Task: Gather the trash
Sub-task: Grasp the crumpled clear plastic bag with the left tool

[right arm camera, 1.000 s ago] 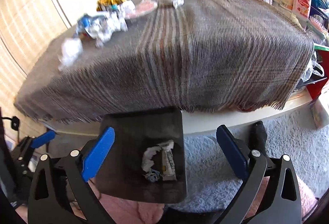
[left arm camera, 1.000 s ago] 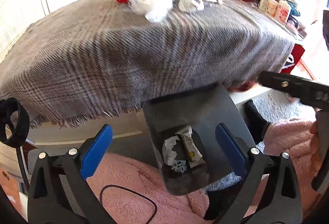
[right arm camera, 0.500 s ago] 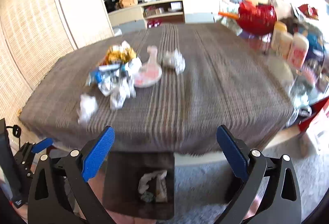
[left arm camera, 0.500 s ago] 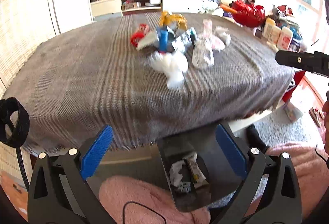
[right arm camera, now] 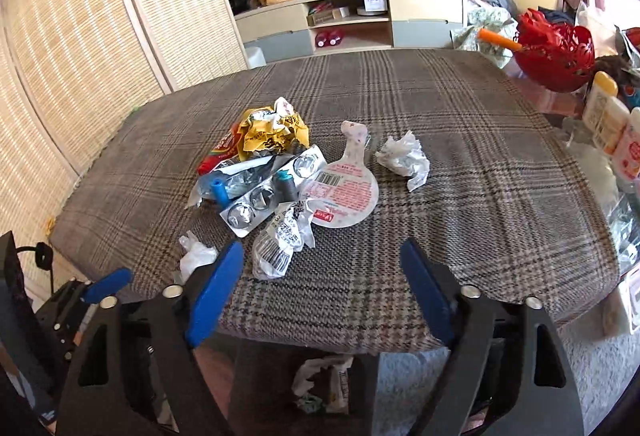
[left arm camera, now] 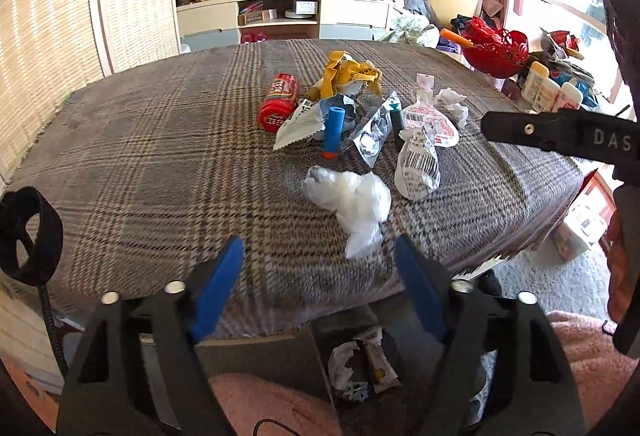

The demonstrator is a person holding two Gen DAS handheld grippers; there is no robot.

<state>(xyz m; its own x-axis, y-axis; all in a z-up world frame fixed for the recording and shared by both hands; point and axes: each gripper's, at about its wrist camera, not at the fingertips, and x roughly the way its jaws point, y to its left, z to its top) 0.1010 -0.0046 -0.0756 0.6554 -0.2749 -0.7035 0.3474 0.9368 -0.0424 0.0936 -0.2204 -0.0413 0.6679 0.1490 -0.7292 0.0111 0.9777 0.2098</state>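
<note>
A heap of trash lies on the plaid tablecloth [left arm camera: 152, 172], and everything here is placed against that heap. At its far edge sits a crumpled yellow wrapper [left arm camera: 348, 76], with a red can [left arm camera: 280, 102] on its side just to the left of it. In the middle lie a blue tube [left arm camera: 334, 132], a silver blister pack [right arm camera: 272, 192] and a round pink-printed lid [right arm camera: 344, 192]. On the near side are a crumpled clear plastic bag [left arm camera: 352, 200] and a white barcode wrapper [left arm camera: 418, 164] just right of it; a ball of white paper [right arm camera: 402, 156] sits off the heap's right edge. The left gripper [left arm camera: 320, 268] hangs over the cloth's near edge, short of the plastic bag, its jaws closing with nothing between them. The right gripper [right arm camera: 320, 272] hangs likewise, on the near side of the barcode wrapper, its jaws also closing on nothing. Below the table edge, nearest the cameras, stands a dark bin [left arm camera: 316, 376] already holding a few wrappers. A red basket [right arm camera: 556, 52] stands far right of the heap.
</note>
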